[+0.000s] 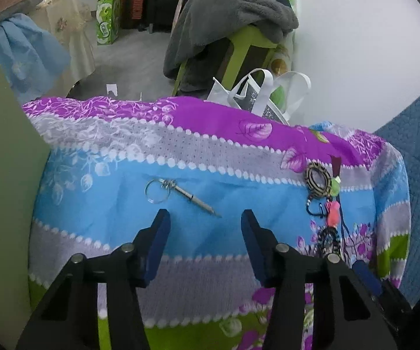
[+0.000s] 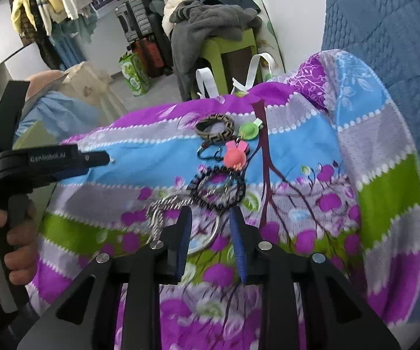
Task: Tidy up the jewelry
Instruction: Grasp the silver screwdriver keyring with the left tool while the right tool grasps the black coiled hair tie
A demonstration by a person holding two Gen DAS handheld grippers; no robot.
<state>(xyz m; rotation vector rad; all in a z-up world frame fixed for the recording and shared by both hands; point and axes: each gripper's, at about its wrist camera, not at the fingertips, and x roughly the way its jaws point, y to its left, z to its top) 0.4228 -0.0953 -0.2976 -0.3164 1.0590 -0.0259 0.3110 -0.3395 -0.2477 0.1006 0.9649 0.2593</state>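
Note:
A silver key ring with a small metal tool (image 1: pixel 177 194) lies on the flowered cloth (image 1: pixel 210 151), just ahead of my open, empty left gripper (image 1: pixel 205 218). A row of jewelry lies at the cloth's right: a patterned brown ring (image 2: pixel 215 128), a green clip (image 2: pixel 249 130), a pink charm (image 2: pixel 234 155), a dark beaded bracelet (image 2: pixel 220 188) and a silver chain with a large ring (image 2: pixel 166 207). My right gripper (image 2: pixel 210 218) is open, its fingers on either side of the large silver ring. The left gripper also shows in the right wrist view (image 2: pixel 104 157).
A white tote bag (image 1: pixel 256 93) stands behind the cloth's far edge. A green chair draped with grey clothing (image 1: pixel 233 29) is beyond it. A green board (image 1: pixel 2 160) is at the left. Blue quilted fabric (image 2: pixel 385 29) lies to the right.

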